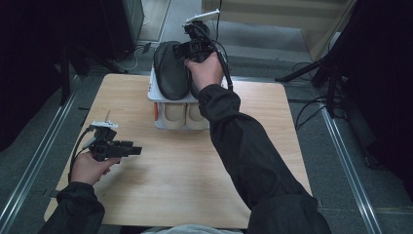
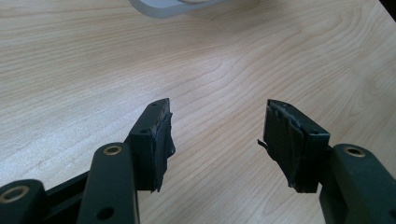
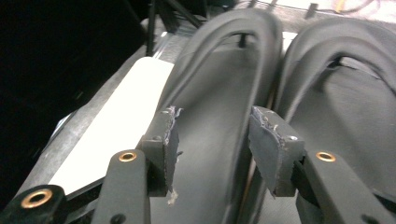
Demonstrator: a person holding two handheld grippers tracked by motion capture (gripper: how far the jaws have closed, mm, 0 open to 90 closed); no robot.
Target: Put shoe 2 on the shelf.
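Two black slippers lie side by side on the top shelf of a white rack [image 1: 152, 95] at the table's far edge. The left slipper [image 1: 170, 68] [image 3: 219, 70] shows in full; my hand covers most of the right slipper [image 3: 355, 102]. My right gripper [image 1: 187, 48] [image 3: 215, 140] hovers just over the left slipper's inner edge, open, its pads clear of the rubber. My left gripper [image 1: 138, 150] [image 2: 217, 135] stays low over the table's near left, open, with bare wood between its fingers.
A pair of beige slippers [image 1: 185, 115] sits on the rack's lower shelf. The wooden table [image 1: 185, 185] [image 2: 187, 60] spreads in front of the rack. The rack's white base [image 2: 163, 7] is ahead of the left gripper. Dark stands and cables surround the table.
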